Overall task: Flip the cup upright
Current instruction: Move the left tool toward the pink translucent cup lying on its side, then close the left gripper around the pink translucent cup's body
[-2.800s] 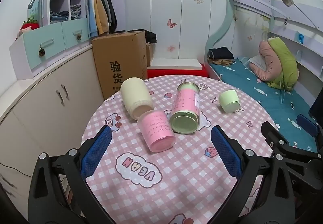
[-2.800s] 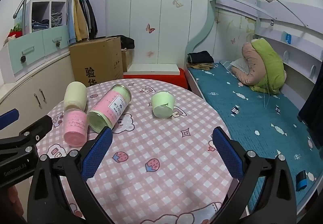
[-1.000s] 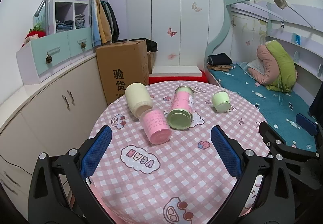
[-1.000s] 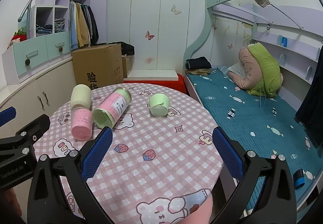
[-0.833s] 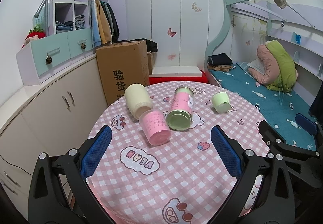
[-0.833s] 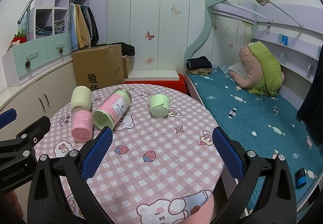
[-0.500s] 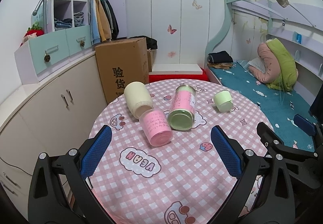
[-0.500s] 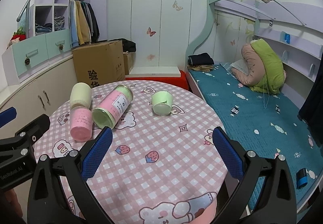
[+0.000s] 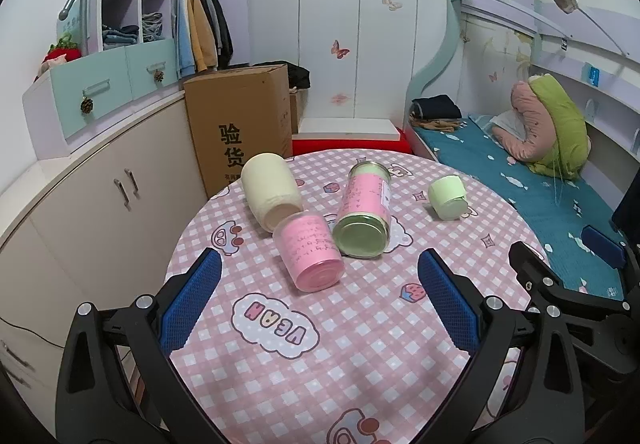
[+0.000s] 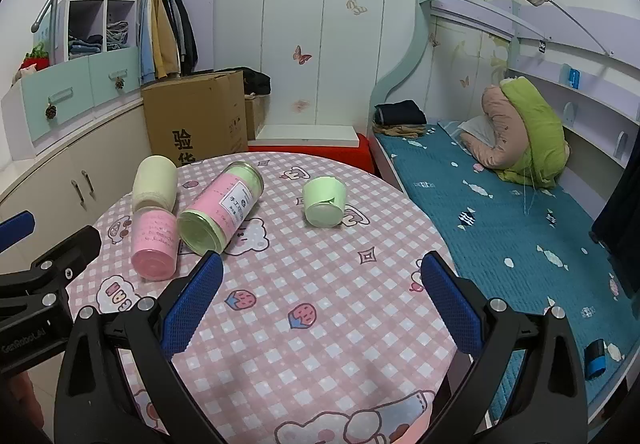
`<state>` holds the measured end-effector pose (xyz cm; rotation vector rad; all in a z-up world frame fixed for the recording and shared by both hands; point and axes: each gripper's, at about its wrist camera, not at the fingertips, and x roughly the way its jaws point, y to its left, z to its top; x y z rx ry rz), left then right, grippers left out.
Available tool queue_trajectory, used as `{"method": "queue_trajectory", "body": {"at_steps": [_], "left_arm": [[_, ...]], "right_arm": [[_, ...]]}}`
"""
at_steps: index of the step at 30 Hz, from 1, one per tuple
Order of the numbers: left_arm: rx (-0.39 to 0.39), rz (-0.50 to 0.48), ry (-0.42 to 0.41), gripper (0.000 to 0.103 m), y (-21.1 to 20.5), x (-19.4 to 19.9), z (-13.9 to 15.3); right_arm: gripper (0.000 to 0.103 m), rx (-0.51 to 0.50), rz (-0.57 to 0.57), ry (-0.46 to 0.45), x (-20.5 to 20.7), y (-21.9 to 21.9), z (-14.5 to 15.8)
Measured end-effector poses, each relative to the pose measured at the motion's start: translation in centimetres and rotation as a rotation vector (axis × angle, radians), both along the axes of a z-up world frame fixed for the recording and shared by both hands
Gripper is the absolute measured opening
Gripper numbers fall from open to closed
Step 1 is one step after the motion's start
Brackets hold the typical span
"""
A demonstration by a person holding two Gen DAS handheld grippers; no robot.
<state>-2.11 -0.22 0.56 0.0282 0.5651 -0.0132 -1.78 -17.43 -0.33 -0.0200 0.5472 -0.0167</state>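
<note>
A small light green cup (image 10: 324, 201) lies on its side on the round table, also in the left wrist view (image 9: 448, 197) at the far right. A pink cup (image 9: 310, 252) (image 10: 154, 244), a cream cup (image 9: 272, 193) (image 10: 155, 183) and a tall pink-labelled jar (image 9: 364, 211) (image 10: 220, 209) lie on their sides in a cluster at the left. My left gripper (image 9: 320, 302) is open above the near table, short of the pink cup. My right gripper (image 10: 320, 302) is open, short of the green cup.
The round table with its pink checked cloth (image 9: 360, 344) (image 10: 320, 324) stands between beige cabinets (image 9: 100, 211) at the left and a bunk bed (image 10: 500, 203) at the right. A cardboard box (image 9: 240, 127) stands behind the table.
Both grippers pulled back from the table and have since come a little closer again. Both stay open. The cups and jar have not moved.
</note>
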Motion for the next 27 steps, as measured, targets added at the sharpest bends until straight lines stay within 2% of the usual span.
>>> {"method": "queue_trajectory", "body": {"at_steps": [6, 14, 27], "left_arm": [[-0.007, -0.015, 0.004, 0.098, 0.0, -0.5, 0.0], [-0.041, -0.03, 0.056, 0.098, 0.6, 0.4, -0.7], [-0.111, 0.004, 0.2, 0.098, 3.5, 6.6, -3.7]], "right_arm": [[0.096, -0.001, -0.006, 0.0, -0.4, 0.0, 0.0], [0.096, -0.004, 0.008, 0.016, -0.1, 0.1, -0.3], [0.096, 0.01, 0.024, 0.098, 4.8, 0.2, -2.3]]}}
